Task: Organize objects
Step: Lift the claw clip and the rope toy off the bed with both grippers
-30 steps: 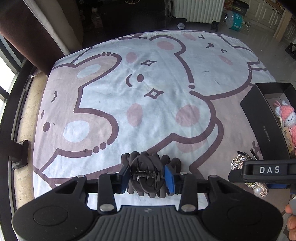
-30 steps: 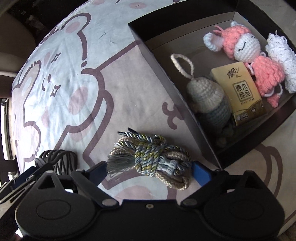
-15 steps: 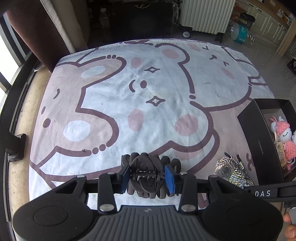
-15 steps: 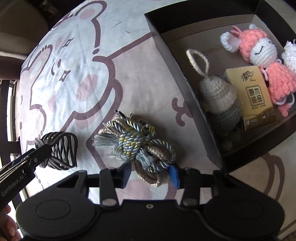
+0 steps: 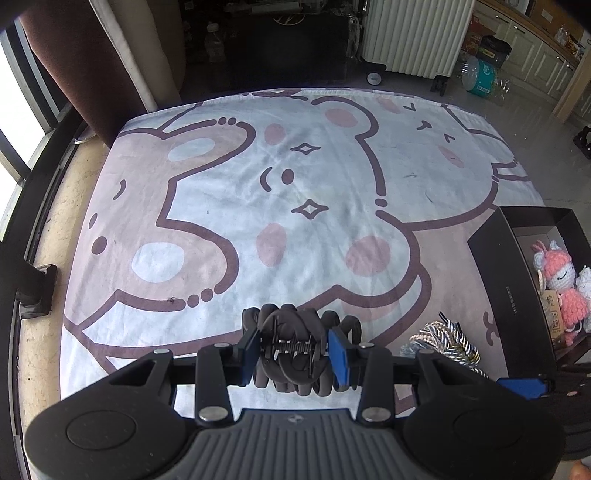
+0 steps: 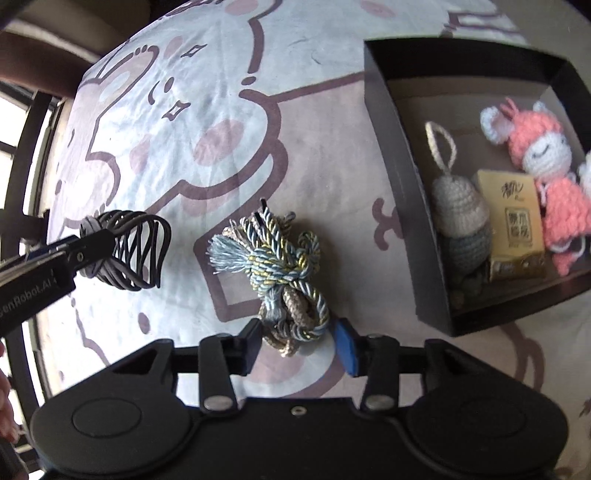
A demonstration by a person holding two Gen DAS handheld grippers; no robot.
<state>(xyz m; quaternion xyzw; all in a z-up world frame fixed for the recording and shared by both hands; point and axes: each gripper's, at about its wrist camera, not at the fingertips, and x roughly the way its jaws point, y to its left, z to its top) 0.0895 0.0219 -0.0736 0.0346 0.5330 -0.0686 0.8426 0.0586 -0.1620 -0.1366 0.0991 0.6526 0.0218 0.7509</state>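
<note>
My left gripper (image 5: 295,350) is shut on a black hair claw clip (image 5: 295,339) and holds it above the cartoon bear blanket (image 5: 280,184). The clip also shows at the left of the right wrist view (image 6: 129,254). My right gripper (image 6: 297,345) is shut on a bundle of knotted blue, gold and beige cord (image 6: 284,269), which hangs up off the blanket. The cord shows in the left wrist view (image 5: 443,339) too. A black open box (image 6: 391,155) lies to the right.
The box holds a pink crochet doll (image 6: 543,173), a grey crochet toy (image 6: 461,218), a tan tissue pack (image 6: 513,221) and a white item at its edge. The box also shows at the right of the left wrist view (image 5: 506,280). A radiator (image 5: 413,33) stands beyond the blanket.
My right gripper closed on the cord bundle and lifted it off the blanket. Both grippers have risen; the left still holds the clip.
</note>
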